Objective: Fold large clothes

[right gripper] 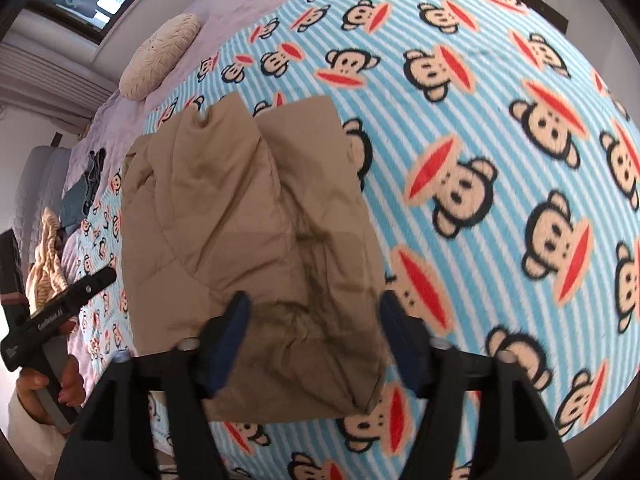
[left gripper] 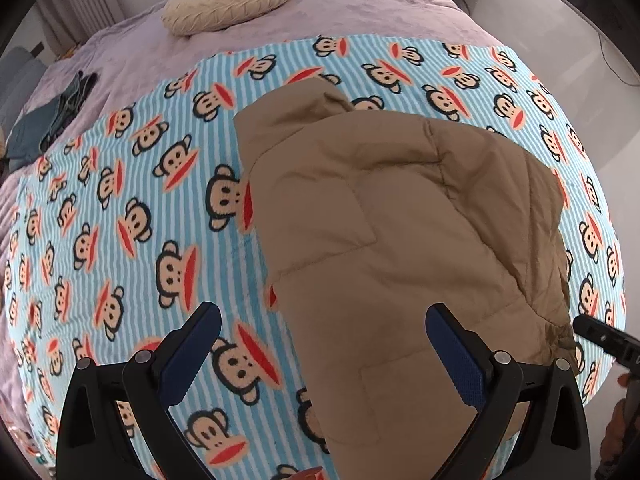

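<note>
A tan quilted jacket [left gripper: 400, 240] lies folded on a blue-striped monkey-print blanket [left gripper: 120, 200] spread over the bed. My left gripper [left gripper: 324, 356] hovers open over the jacket's left edge. One finger is above the blanket, the other above the tan fabric, and nothing is held. In the right wrist view the jacket [right gripper: 240, 220] lies lengthwise away from me. My right gripper [right gripper: 316, 340] stands open above its near hem, pads clear of the cloth. The right gripper's tip [left gripper: 600, 336] shows at the jacket's right corner. A hand holds the left gripper [right gripper: 60, 312] at the far left.
A cream pillow [left gripper: 228, 0] rests on the lavender bedspread [left gripper: 360, 8] beyond the blanket. Dark teal clothes [left gripper: 52, 116] are piled at the bed's left side, with a beige striped garment [right gripper: 46, 256] near them. Pale floor [left gripper: 600, 60] runs along the right of the bed.
</note>
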A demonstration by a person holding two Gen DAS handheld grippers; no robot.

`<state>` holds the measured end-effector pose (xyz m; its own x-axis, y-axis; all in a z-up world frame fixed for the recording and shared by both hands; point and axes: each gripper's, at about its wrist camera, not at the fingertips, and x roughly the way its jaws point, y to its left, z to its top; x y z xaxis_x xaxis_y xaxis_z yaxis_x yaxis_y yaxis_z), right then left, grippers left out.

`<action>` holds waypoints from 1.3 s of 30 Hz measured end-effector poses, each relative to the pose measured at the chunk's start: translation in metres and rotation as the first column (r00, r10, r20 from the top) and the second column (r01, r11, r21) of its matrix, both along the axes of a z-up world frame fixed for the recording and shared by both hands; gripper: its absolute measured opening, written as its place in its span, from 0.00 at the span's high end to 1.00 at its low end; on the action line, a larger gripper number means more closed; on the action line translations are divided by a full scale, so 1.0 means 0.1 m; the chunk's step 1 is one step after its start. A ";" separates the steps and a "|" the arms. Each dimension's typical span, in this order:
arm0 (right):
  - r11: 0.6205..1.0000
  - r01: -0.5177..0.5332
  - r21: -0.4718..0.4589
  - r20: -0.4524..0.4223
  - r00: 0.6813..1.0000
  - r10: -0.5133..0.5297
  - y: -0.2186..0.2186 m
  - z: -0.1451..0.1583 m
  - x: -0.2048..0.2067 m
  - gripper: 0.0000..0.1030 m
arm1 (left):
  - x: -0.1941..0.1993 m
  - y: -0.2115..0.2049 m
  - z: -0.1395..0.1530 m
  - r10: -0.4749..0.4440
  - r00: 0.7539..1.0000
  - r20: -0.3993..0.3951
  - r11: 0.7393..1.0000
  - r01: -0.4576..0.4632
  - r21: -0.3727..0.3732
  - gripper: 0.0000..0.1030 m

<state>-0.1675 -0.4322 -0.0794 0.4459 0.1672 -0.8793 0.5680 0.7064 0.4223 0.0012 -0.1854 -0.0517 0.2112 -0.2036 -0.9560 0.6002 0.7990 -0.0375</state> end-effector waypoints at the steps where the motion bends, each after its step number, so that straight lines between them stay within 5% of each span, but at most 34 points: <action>1: 1.000 -0.002 -0.002 0.002 1.000 0.002 -0.01 0.00 0.02 0.21 | 0.01 0.02 -0.02 0.005 1.000 -0.006 1.000 -0.005 -0.002 0.01; 8: 0.998 -0.030 0.047 0.007 1.000 0.030 -0.19 -0.12 0.11 0.18 | 0.04 0.15 -0.21 0.044 0.997 -0.070 0.999 -0.046 -0.024 0.01; 10: 0.997 -0.041 0.061 0.019 0.999 0.040 -0.21 -0.15 0.13 0.00 | 0.05 0.20 -0.25 0.054 0.995 -0.088 0.998 -0.057 -0.035 0.01; 22: 0.979 -0.067 0.191 0.006 0.998 0.067 -0.35 -0.37 0.28 0.00 | 0.20 0.46 -0.40 0.116 0.975 -0.189 0.983 -0.140 -0.116 0.01; 29: 0.964 -0.154 0.218 0.050 0.988 0.147 -0.35 -0.43 0.44 0.00 | 0.29 0.51 -0.60 0.062 0.925 -0.375 0.942 -0.178 -0.283 0.01; 33: 0.939 -0.230 0.258 0.103 0.972 0.210 -0.32 -0.49 0.62 0.00 | 0.38 0.54 -0.80 0.030 0.872 -0.488 0.899 -0.237 -0.368 0.01; 39: 0.923 -0.262 0.282 0.071 0.965 0.252 -0.38 -0.77 0.88 0.00 | 0.42 0.40 -1.04 -0.037 0.843 -0.537 0.877 -0.231 -0.422 0.01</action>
<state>-0.0799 -0.4700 -0.1565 0.3815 0.5221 -0.7628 0.3659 0.6726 0.6433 0.0432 -0.1450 -0.1556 -0.2401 -0.6446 -0.7258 0.3033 0.6604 -0.6869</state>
